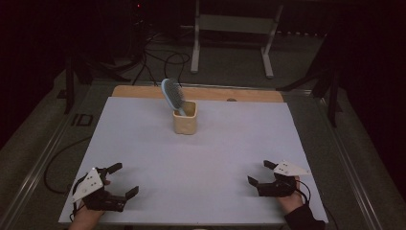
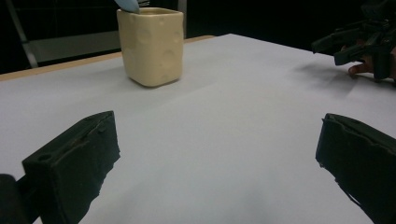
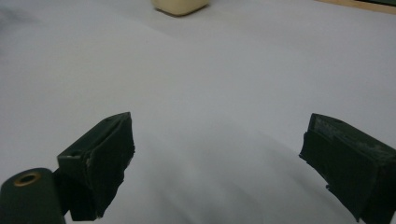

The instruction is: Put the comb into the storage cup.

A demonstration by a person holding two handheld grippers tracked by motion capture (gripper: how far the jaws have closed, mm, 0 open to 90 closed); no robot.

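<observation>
Cup [image 1: 185, 118], cream and dimpled, stood at twelve o'clock on the white sheet [image 1: 215, 158], a blue-grey hairbrush [image 1: 172, 95] leaning out of it toward eleven. Your left gripper [image 1: 125, 180] rested at seven o'clock, jaws spread wide and empty. Your right gripper [image 1: 259, 172] sat at five o'clock, jaws likewise wide apart, gripping nothing, well apart from the cup.

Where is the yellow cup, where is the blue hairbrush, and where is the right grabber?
Pale yellow square ceramic cup [image 1: 185, 123]: high view, on its front wall.
Light blue oval hairbrush [image 1: 172, 94]: high view, on its bristle head sticking out of the cup.
Right gripper [image 1: 258, 173]: high view, midway between its open black fingers.
</observation>
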